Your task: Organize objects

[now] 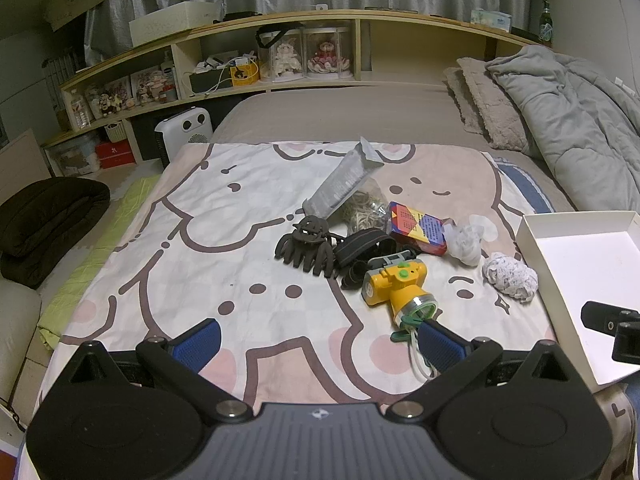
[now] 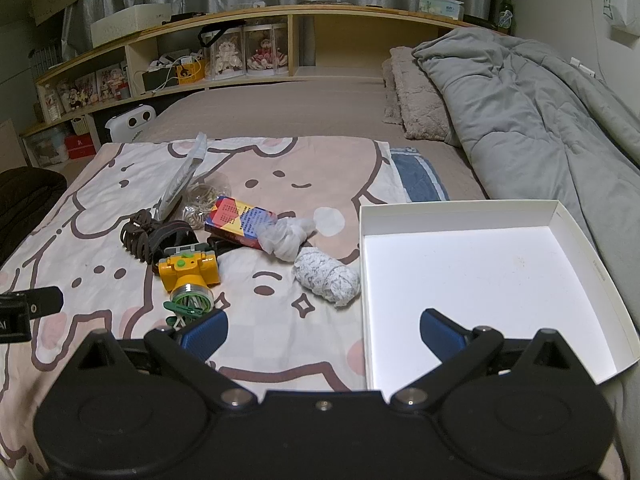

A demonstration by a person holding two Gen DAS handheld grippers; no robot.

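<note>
A pile of small things lies on a cartoon-print cloth point(image 1: 200, 220) on the bed: a yellow headlamp point(image 1: 396, 280) point(image 2: 188, 270) with a black strap, a dark hair claw point(image 1: 306, 250) point(image 2: 138, 234), a grey tube point(image 1: 344, 182), a bag of rubber bands point(image 1: 366, 208), a colourful card box point(image 1: 418, 226) point(image 2: 240, 216), a white mesh wad point(image 1: 466, 240) and a patterned white bundle point(image 1: 510, 276) point(image 2: 326, 280). An empty white box lid point(image 2: 572, 240) point(image 1: 532, 248) sits to their right. My left gripper point(image 1: 318, 346) is open, its right finger beside a green clip point(image 1: 408, 326). My right gripper point(image 2: 324, 332) is open over the lid's near left edge.
A grey duvet point(image 2: 540, 112) and fluffy pillows point(image 2: 416, 96) lie at the back right of the bed. Wooden shelves point(image 1: 280, 28) with dolls and boxes run behind. A white heater point(image 1: 184, 130) and a dark cushion point(image 1: 44, 216) sit on the left, off the bed.
</note>
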